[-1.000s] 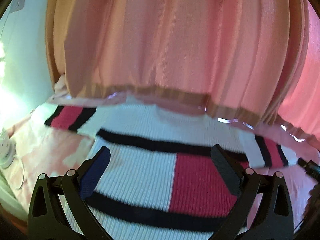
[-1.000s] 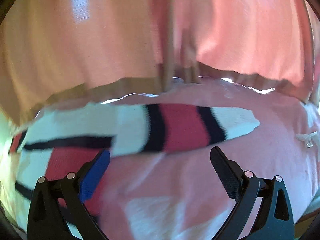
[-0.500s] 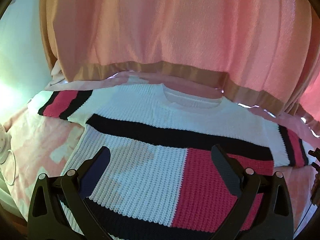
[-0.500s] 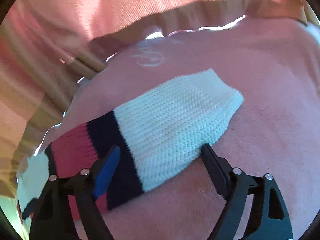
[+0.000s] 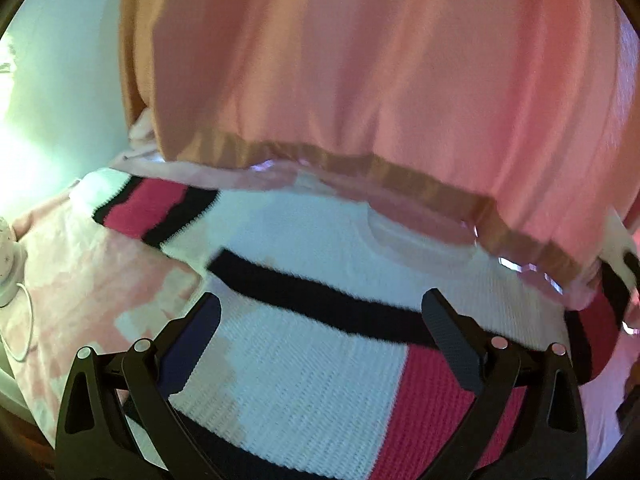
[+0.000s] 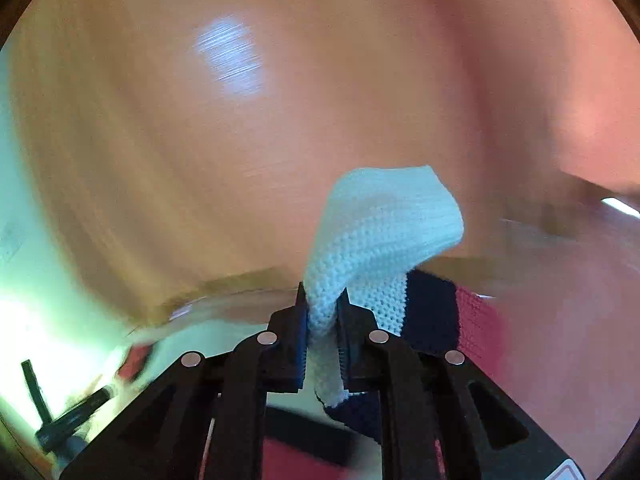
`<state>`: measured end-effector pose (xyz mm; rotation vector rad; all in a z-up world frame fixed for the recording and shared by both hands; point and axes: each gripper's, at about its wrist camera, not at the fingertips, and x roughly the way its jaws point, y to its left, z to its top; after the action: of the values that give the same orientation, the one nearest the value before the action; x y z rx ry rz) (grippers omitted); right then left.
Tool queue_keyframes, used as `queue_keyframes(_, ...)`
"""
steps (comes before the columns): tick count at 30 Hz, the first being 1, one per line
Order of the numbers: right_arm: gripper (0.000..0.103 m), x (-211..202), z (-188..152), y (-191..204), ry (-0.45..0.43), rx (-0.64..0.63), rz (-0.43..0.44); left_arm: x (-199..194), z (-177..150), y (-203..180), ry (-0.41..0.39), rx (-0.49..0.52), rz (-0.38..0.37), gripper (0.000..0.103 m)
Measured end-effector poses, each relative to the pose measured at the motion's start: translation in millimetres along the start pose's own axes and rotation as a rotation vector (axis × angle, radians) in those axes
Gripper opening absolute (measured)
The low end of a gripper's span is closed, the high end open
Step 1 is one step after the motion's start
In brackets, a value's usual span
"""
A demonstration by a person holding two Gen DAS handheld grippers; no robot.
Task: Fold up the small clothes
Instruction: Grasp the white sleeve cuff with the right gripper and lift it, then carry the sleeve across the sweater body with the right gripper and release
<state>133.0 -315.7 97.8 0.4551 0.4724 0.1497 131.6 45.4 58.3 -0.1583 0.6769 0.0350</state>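
Observation:
A small knit sweater [image 5: 320, 344], white with black stripes and pink-red blocks, lies flat on a pink bed cover [image 5: 92, 280]. Its left sleeve [image 5: 148, 212] lies spread out to the far left. My left gripper [image 5: 320, 320] is open and empty, hovering over the sweater's chest. My right gripper [image 6: 323, 300] is shut on the white cuff of the right sleeve [image 6: 384, 216] and holds it lifted off the bed; the cuff flops over above the jaws. The lifted sleeve also shows at the right edge of the left wrist view [image 5: 612, 288].
A pink-orange curtain [image 5: 360, 80] hangs close behind the bed and fills the background in both views. A white device with a cord [image 5: 8, 276] sits at the bed's left edge. A pale wall [image 5: 60, 80] is at the left.
My right gripper has closed on the right sleeve's white cuff and lifted it, swinging leftward. My left gripper has shifted slightly over the sweater and stays open.

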Motion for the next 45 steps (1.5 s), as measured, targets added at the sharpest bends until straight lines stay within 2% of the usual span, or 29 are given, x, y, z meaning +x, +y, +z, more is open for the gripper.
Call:
queue_keyframes(2,0.014,37,-7,58,0.050,-0.052,0.101,-4,7,9,-0.030,0.003,0.021,0.098)
queue_keyframes(3,0.019,67,-18,95,0.108,-0.087,0.148,-6,10,15,-0.044,0.002,0.028,0.098)
queue_keyframes(5,0.020,105,-42,147,0.190,-0.207,0.118,-5,17,27,-0.042,-0.012,0.027,0.098)
queue_keyframes(7,0.020,108,-54,167,0.206,-0.291,0.084,-1,23,36,-0.025,-0.031,0.007,0.098)
queue_keyframes(8,0.023,96,-56,165,0.196,-0.299,0.078,1,26,40,-0.016,-0.044,0.007,0.098)
queue_keyframes(10,0.055,69,-56,147,0.182,-0.292,0.029,9,30,47,0.010,-0.057,-0.025,0.098)
queue_keyframes(12,0.063,40,-63,122,0.169,-0.301,-0.061,29,28,47,0.087,-0.058,-0.067,0.098)
queue_keyframes(15,0.064,6,-92,71,0.227,-0.342,-0.259,64,19,43,0.223,-0.076,-0.100,0.098)
queue_keyframes(18,0.064,0,-120,40,0.288,-0.342,-0.351,95,10,38,0.334,-0.154,-0.157,0.098)
queue_keyframes(20,0.064,15,-136,32,0.348,-0.369,-0.376,103,10,32,0.340,-0.182,-0.174,0.098)
queue_keyframes(21,0.064,18,-143,31,0.365,-0.391,-0.383,108,11,25,0.339,-0.165,-0.167,0.098)
queue_keyframes(23,0.064,32,-150,30,0.373,-0.425,-0.396,119,11,13,0.357,-0.122,-0.136,0.098)
queue_keyframes(25,0.064,43,-154,28,0.379,-0.425,-0.394,134,8,12,0.382,-0.123,-0.109,0.097)
queue_keyframes(27,0.064,57,-152,22,0.378,-0.404,-0.404,144,9,20,0.379,-0.175,-0.125,0.085)
queue_keyframes(28,0.060,61,-152,20,0.370,-0.389,-0.405,149,12,24,0.378,-0.202,-0.159,0.066)
queue_keyframes(29,0.052,63,-151,17,0.361,-0.369,-0.394,152,13,27,0.378,-0.228,-0.189,0.048)
queue_keyframes(30,0.020,66,-148,14,0.354,-0.337,-0.367,155,16,32,0.373,-0.267,-0.214,0.044)
queue_keyframes(31,0.013,67,-145,13,0.349,-0.311,-0.361,154,19,35,0.348,-0.287,-0.224,0.028)
queue_keyframes(32,0.013,63,-140,12,0.317,-0.278,-0.347,149,25,39,0.301,-0.290,-0.216,0.013)
queue_keyframes(33,0.012,51,-131,15,0.248,-0.245,-0.324,145,31,39,0.268,-0.286,-0.210,0.011)
queue_keyframes(35,0.012,27,-113,27,0.136,-0.241,-0.306,131,43,45,0.190,-0.294,-0.218,0.011)
queue_keyframes(37,0.013,18,-113,33,0.100,-0.294,-0.336,125,52,53,0.172,-0.313,-0.204,0.019)
queue_keyframes(38,0.014,23,-119,31,0.134,-0.319,-0.364,124,53,55,0.186,-0.317,-0.193,0.032)
queue_keyframes(39,0.014,33,-127,24,0.203,-0.323,-0.408,122,54,53,0.200,-0.314,-0.205,0.039)
queue_keyframes(40,0.015,42,-133,16,0.255,-0.304,-0.443,119,53,50,0.206,-0.301,-0.215,0.054)
queue_keyframes(41,0.015,49,-139,7,0.312,-0.276,-0.470,113,53,39,0.207,-0.265,-0.215,0.070)
queue_keyframes(42,0.016,53,-145,-2,0.373,-0.223,-0.490,109,52,29,0.201,-0.231,-0.218,0.078)
queue_keyframes(43,0.020,50,-144,-3,0.376,-0.196,-0.493,104,51,18,0.194,-0.187,-0.218,0.093)
queue_keyframes(45,0.027,37,-140,3,0.364,-0.161,-0.495,99,44,-12,0.175,-0.078,-0.195,0.095)
